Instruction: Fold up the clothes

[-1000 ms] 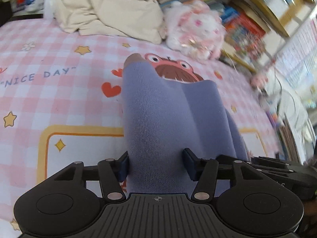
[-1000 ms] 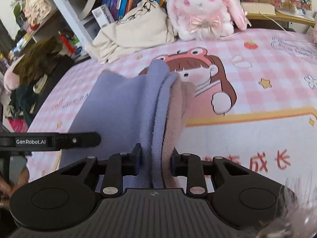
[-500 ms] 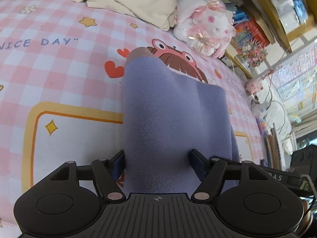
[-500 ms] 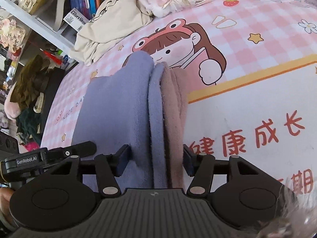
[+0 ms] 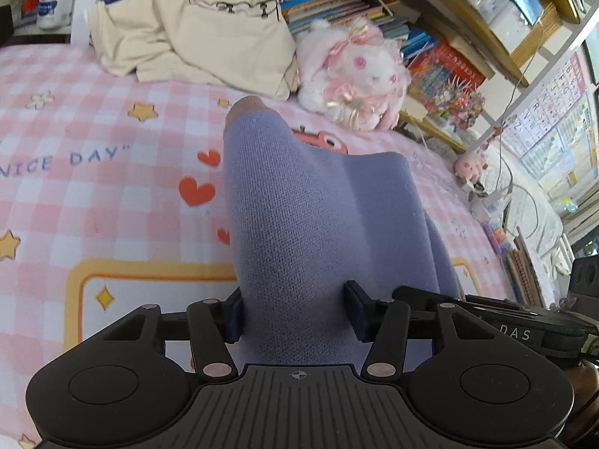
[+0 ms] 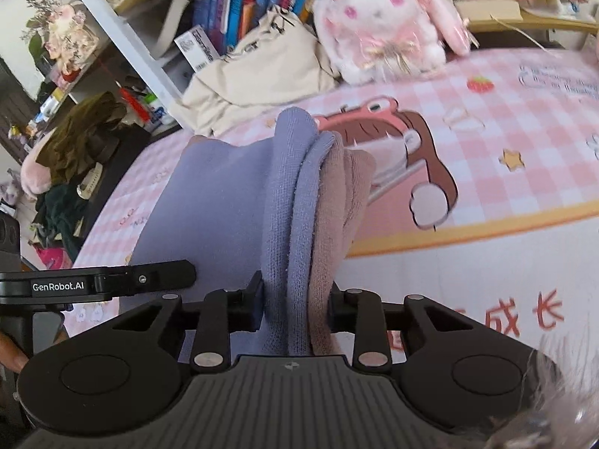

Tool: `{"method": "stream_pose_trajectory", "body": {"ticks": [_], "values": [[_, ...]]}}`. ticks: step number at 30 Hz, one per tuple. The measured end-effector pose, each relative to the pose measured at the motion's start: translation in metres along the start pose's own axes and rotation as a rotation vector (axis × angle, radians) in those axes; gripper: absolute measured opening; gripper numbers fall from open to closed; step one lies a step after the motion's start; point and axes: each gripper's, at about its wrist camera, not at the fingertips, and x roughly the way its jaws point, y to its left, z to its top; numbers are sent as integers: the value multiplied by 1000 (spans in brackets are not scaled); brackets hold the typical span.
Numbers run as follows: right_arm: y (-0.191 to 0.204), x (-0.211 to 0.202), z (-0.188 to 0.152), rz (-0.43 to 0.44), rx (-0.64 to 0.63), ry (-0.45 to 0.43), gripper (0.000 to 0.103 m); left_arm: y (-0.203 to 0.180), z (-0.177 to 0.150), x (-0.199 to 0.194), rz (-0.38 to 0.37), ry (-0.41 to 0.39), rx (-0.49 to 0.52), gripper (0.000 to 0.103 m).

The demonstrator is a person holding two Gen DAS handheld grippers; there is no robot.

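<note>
A purple knitted garment [image 5: 318,232] is being held up over the pink checked bed sheet [image 5: 93,194] by both tools. In the left wrist view, the left hand-held gripper [image 5: 294,310] is being kept clenched on a broad fold of the purple cloth, which is filling the gap between its blue pads [image 5: 355,308] and rising away from the camera to a rounded top, where a brownish-pink layer is just being shown. In the right wrist view, the right hand-held gripper [image 6: 295,301] is being closed on a bunched edge of the same garment [image 6: 284,202], with purple layers lying to the left and a brownish-pink layer to the right. The rest of the cloth is being stretched leftwards toward the left hand-held gripper [image 6: 97,284], seen side-on. Beyond the garment, a cream piece of clothing [image 5: 194,37] is lying crumpled at the far edge of the bed, just beside a white and pink plush rabbit [image 5: 355,75].
</note>
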Motion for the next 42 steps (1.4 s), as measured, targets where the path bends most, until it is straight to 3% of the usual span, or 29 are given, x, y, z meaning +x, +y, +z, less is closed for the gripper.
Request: {"method": "stream_pose_trajectory", "body": {"ticks": [11,25,38,42], "values": [[8,18,44,11,-62,-47,28,10,43,11,3,-48,-16,53],[5,76,110,-12,-85,-60,28,40,105,50,16,-71,-35,53],[-10,131,140,-59,-50,-1,28,63,137,98,42,-19,-57,53],[-15,140,143,-63,-31,-3,30,70,141,106,52,-21,-83,59]]}}
